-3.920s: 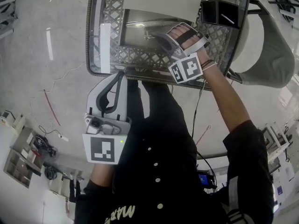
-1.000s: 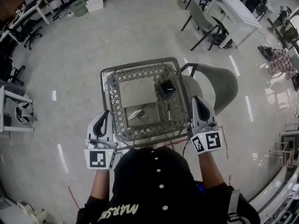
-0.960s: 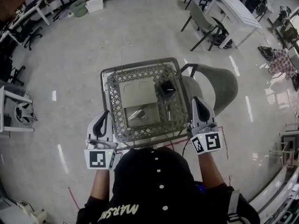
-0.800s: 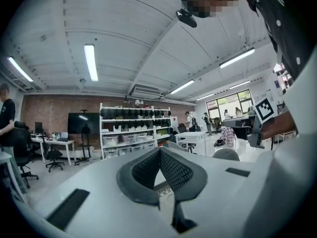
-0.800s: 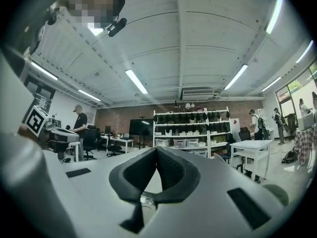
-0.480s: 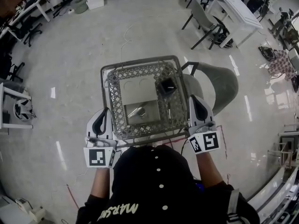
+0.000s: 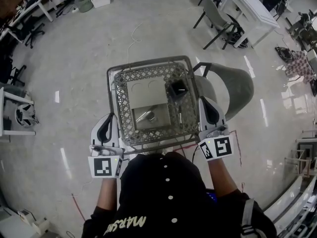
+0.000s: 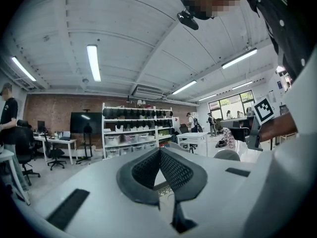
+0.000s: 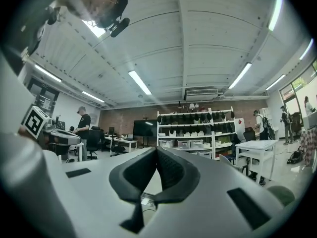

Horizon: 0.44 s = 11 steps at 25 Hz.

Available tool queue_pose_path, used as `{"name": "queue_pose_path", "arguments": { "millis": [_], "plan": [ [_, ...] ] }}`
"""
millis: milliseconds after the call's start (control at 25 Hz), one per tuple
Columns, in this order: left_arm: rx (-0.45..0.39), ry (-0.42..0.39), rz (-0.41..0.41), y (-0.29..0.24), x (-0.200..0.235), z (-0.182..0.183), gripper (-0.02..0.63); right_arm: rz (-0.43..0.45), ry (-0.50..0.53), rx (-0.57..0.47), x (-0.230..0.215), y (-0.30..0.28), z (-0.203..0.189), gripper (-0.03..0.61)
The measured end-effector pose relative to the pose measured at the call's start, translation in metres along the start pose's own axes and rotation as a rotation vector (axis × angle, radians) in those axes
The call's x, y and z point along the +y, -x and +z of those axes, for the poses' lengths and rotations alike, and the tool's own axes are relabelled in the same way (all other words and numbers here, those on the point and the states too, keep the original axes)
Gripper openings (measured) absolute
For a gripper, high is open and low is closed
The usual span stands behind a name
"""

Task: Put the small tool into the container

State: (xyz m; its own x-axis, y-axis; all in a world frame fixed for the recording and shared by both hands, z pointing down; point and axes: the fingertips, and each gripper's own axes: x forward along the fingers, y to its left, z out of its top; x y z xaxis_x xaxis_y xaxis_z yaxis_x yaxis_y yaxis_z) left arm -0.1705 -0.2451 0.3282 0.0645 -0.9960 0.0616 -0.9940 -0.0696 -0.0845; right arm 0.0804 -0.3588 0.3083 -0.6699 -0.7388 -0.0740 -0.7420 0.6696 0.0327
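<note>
**Student:** What stood at the left of the head view?

**Instructor:** The left gripper (image 7: 108,119), a grey two-jaw tool with a black-and-white marker cube, was held just beside the left edge of the square table with a lattice-pattern rim (image 7: 120,110). In the left gripper view its dark ribbed pads (image 8: 174,170) met at the tip. The jaws were together, with nothing between them.

**Student:** And on the table?

**Instructor:** A flat grey panel (image 7: 141,90) filled the middle. A small shiny metal piece (image 7: 143,116), which may be the small tool, lay on the near half of that panel. It sat apart from the black square container (image 7: 177,88), which stood to its right near the far right corner. A pale patch showed inside the container, too small to identify.

**Student:** The right side?

**Instructor:** The right gripper (image 7: 204,102), of the same build, was held just beside the table's right edge. In the right gripper view its jaws were likewise pressed together and held nothing. Beyond it stood a grey shell chair (image 7: 230,86), close against the table.
</note>
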Motion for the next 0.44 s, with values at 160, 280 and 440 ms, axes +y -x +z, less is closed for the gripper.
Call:
{"name": "queue_pose_path", "arguments": {
  "millis": [160, 280, 440],
  "plan": [
    [0.003, 0.003, 0.002, 0.0009, 0.0002, -0.0001, 0.026, 0.003, -0.001, 0.002, -0.0001, -0.001, 0.0002, 0.012],
    [0.004, 0.004, 0.0, 0.0013, 0.0009, -0.0015, 0.025, 0.001, -0.004, 0.004, -0.0001, -0.0018, -0.0013, 0.012],
    [0.002, 0.005, 0.001, 0.0046, 0.0007, -0.0026, 0.026, 0.009, 0.002, -0.001, 0.004, 0.0002, -0.0008, 0.011]
  ]
}}
